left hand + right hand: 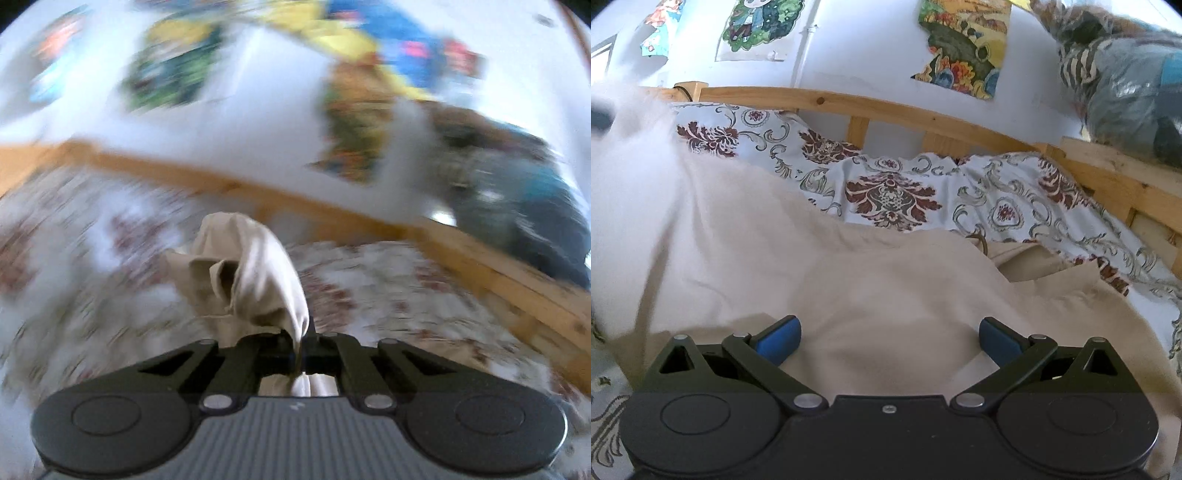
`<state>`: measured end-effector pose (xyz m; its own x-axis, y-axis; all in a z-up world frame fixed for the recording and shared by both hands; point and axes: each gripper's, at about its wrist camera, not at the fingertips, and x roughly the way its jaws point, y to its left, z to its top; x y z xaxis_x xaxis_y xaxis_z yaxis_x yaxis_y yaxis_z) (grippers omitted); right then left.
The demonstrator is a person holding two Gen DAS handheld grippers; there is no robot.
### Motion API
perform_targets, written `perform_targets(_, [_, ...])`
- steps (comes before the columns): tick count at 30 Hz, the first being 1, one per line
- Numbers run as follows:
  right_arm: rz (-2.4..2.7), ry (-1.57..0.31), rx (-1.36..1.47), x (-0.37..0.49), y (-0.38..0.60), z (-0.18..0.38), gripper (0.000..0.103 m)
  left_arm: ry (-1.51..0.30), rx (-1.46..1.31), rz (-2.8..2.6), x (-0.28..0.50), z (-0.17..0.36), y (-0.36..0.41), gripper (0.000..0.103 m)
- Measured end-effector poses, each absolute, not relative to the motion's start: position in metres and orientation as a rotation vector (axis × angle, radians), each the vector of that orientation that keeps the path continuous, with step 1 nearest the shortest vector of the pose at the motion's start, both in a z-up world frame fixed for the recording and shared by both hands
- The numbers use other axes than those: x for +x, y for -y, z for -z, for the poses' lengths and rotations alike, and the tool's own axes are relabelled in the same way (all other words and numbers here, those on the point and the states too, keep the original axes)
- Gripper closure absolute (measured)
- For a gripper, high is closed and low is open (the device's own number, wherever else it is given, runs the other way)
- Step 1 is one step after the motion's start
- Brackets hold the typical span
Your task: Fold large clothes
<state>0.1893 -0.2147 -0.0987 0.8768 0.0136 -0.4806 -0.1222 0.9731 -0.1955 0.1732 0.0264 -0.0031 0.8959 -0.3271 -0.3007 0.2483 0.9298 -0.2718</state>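
Your left gripper (301, 341) is clamped tight on a bunched fold of the beige garment (251, 273), which rises in a crumpled peak above the closed black jaws and also hangs below them; the rest of that view is smeared with blur, so only the patterned bedsheet (388, 295) and the wooden bed rail (332, 206) beyond it can be made out. Your right gripper (889, 338) stands wide apart, its blue pads (779, 338) hovering over the beige garment (849, 295) with nothing pinched between them; whether the pads touch the cloth cannot be told. The garment spreads across the near part of the bed, covering the floral bedsheet (894, 195) up toward the wooden headboard rail (886, 107). At the left edge of the right wrist view the cloth lifts into a pale blurred mass (631, 155). Posters (964, 48) hang on the white wall behind the bed
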Motion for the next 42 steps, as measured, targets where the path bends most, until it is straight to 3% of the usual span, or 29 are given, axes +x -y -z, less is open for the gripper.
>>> perform_targets(4, [-0.138,-0.528,-0.218,0.193,0.224,0.089,0.006,-0.357,-0.103,0.506,0.188,-0.024,0.025,0.102])
perform_targets(6, [-0.159,-0.563,-0.205,0.194,0.237,0.077,0.016,-0.395,-0.106,0.577,0.2,-0.03,0.045,0.102])
perform_targets(11, [-0.032,-0.573,0.054,0.174,0.322,0.034,0.018,-0.507,-0.13,0.699,0.226,-0.027,0.091,0.102])
perform_targets(14, [-0.056,-0.561,0.351,0.156,0.374,0.024,0.035,-0.566,-0.058,0.746,0.229,-0.013,0.124,0.102])
perform_targets(17, [-0.134,-0.515,0.666,0.151,0.413,0.029,0.035,-0.615,0.014,0.792,0.222,0.004,0.15,0.102])
perform_targets(21, [-0.234,-0.539,0.985,0.163,0.434,0.054,0.024,-0.645,0.092,0.81,0.207,0.021,0.172,0.102])
perform_targets(31, [-0.208,-0.549,1.096,0.164,0.448,0.062,0.024,-0.641,0.152,0.769,0.199,0.017,0.183,0.102])
perform_targets(38, [-0.211,-0.501,1.15,0.131,0.45,0.053,0.003,-0.658,0.107,0.771,0.2,0.015,0.17,0.102])
perform_targets(40, [-0.211,-0.507,1.164,0.141,0.447,0.054,0.003,-0.639,0.134,0.79,0.194,0.015,0.171,0.102])
perform_targets(41, [-0.2,-0.511,1.169,0.148,0.446,0.057,0.007,-0.623,0.154,0.804,0.188,0.015,0.172,0.102])
perform_targets(42, [-0.176,-0.528,1.161,0.158,0.445,0.059,0.019,-0.609,0.178,0.82,0.183,0.015,0.173,0.102])
